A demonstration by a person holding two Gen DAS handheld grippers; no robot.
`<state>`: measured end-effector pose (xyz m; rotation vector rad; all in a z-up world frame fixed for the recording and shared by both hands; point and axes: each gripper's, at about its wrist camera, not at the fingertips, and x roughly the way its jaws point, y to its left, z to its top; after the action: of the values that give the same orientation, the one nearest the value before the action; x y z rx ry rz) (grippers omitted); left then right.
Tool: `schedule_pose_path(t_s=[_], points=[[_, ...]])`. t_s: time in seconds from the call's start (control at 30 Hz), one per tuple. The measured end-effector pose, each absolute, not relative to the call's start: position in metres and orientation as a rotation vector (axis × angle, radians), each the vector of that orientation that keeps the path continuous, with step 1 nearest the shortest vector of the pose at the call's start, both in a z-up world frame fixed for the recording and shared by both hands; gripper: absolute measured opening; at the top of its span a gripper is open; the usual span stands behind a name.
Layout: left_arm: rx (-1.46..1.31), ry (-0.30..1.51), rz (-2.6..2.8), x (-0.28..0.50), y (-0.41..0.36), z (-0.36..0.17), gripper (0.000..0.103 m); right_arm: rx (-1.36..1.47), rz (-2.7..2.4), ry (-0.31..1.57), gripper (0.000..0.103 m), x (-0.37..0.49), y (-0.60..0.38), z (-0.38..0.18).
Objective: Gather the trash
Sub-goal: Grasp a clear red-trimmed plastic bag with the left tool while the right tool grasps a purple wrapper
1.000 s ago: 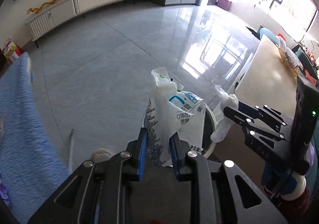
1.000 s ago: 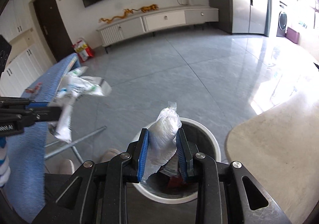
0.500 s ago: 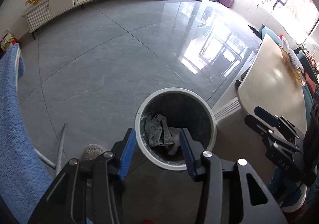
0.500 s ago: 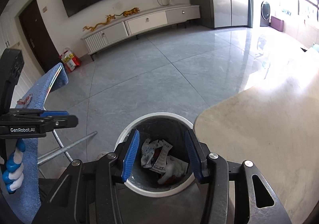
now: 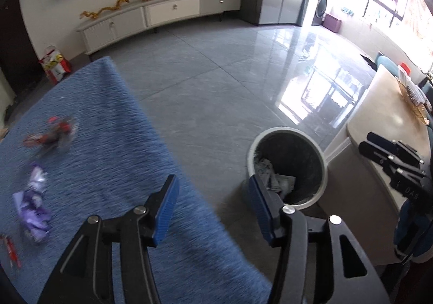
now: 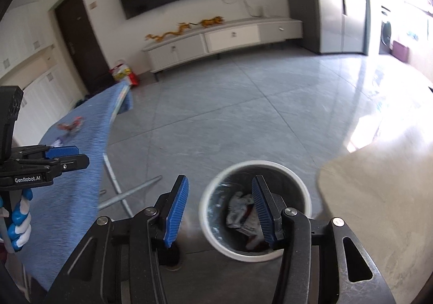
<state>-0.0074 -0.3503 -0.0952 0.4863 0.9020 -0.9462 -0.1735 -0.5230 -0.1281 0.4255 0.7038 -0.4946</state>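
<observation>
My left gripper (image 5: 213,203) is open and empty, over the near edge of a blue cloth-covered board (image 5: 108,147). On the cloth lie a red wrapper (image 5: 51,136), a purple wrapper (image 5: 32,206) and a red scrap (image 5: 10,249) at the left edge. A white-rimmed trash bin (image 5: 322,157) on the floor holds crumpled white wrappers (image 5: 273,179). My right gripper (image 6: 220,206) is open and empty above the bin (image 6: 213,185), with the trash (image 6: 240,212) below. The left gripper also shows in the right wrist view (image 6: 70,160), and the right gripper in the left wrist view (image 5: 379,152).
A beige table (image 6: 379,195) stands right of the bin. The board's metal legs (image 6: 121,195) reach the grey tile floor. A white TV cabinet (image 5: 162,17) and a red bag (image 5: 54,63) stand by the far wall.
Both grippers dropped their white wrappers into the bin and opened. The left gripper has since swung left over the blue board; the right gripper shifted left above the bin.
</observation>
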Motion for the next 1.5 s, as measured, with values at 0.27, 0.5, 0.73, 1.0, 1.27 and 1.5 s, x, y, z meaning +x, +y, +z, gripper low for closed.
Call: schedule_pose_path(t_s=[0.27,0.5,0.73,1.0,1.27,1.5], points=[[0.476,0.855,-0.760,0.028,-0.238,-0.086,0.052,0.361,-0.342,0.700,0.049,-0.130,-0.466,-0.099],[0.416,0.845,-0.580,0.066,-0.115,-0.087,0.065,0.292,-0.220,0.754,0.050,-0.078,-0.410,-0.092],[0.322,0.858,-0.425,0.116,-0.025,-0.087,0.066,0.261,-0.054,0.813,0.052,-0.012,-0.349,-0.092],[0.242,0.912,-0.353,0.174,0.008,-0.107,0.066,0.239,0.127,0.882,0.056,0.081,-0.279,-0.109],[0.213,0.944,-0.362,0.198,0.009,-0.131,0.066,0.200,0.191,0.935,0.059,0.145,-0.244,-0.131],[0.177,0.950,-0.364,0.207,0.012,-0.144,0.065,0.222,0.183,0.968,0.059,0.168,-0.240,-0.153]])
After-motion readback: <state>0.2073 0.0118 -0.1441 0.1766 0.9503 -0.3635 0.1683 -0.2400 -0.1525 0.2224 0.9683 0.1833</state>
